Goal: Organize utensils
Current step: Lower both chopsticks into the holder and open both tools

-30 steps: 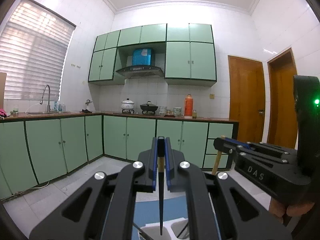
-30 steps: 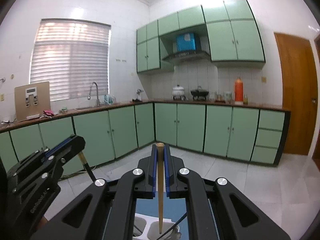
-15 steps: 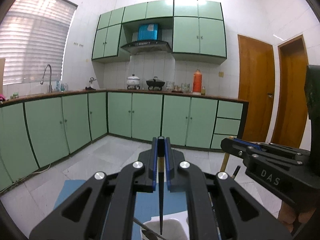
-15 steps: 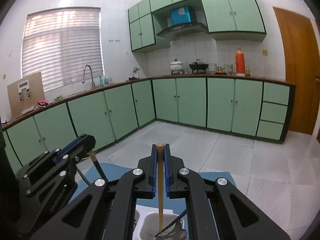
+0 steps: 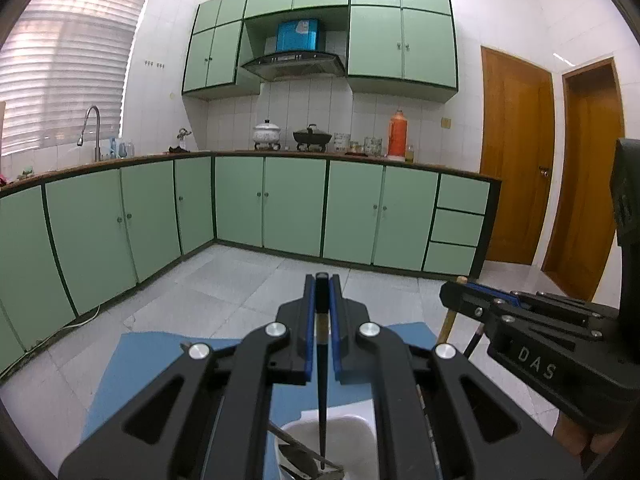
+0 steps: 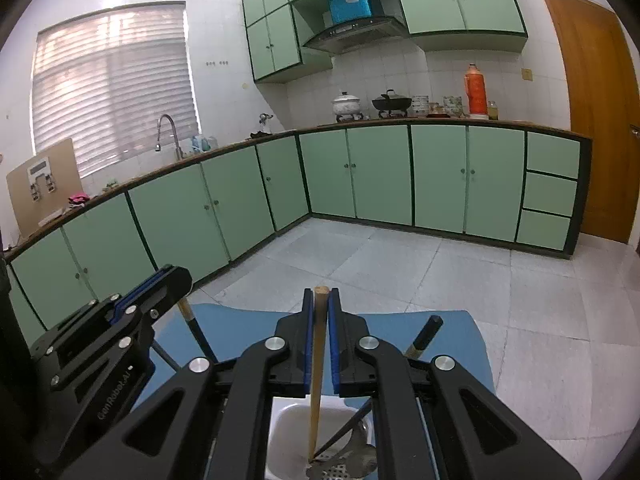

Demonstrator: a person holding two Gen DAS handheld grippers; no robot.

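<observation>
My left gripper (image 5: 321,300) is shut on a black chopstick (image 5: 322,412) that hangs upright with its tip inside a white utensil holder (image 5: 360,430). My right gripper (image 6: 321,312) is shut on a wooden chopstick (image 6: 316,384), upright with its tip down in the white holder (image 6: 288,420). Metal utensils, one a slotted spatula (image 6: 340,468), lie in the holder. Each gripper shows in the other's view: the right one (image 5: 472,304) at right, the left one (image 6: 168,288) at left.
The holder stands on a blue mat (image 6: 452,336) on a surface over the tiled floor (image 6: 440,264). A black-ended chopstick (image 6: 426,334) lies on the mat to the right. Green cabinets (image 5: 292,204) and wooden doors (image 5: 516,152) stand far behind.
Both grippers have tilted and lowered with their chopsticks; the mat and holder have come further into view and the chopstick tips sit lower in the holder.
</observation>
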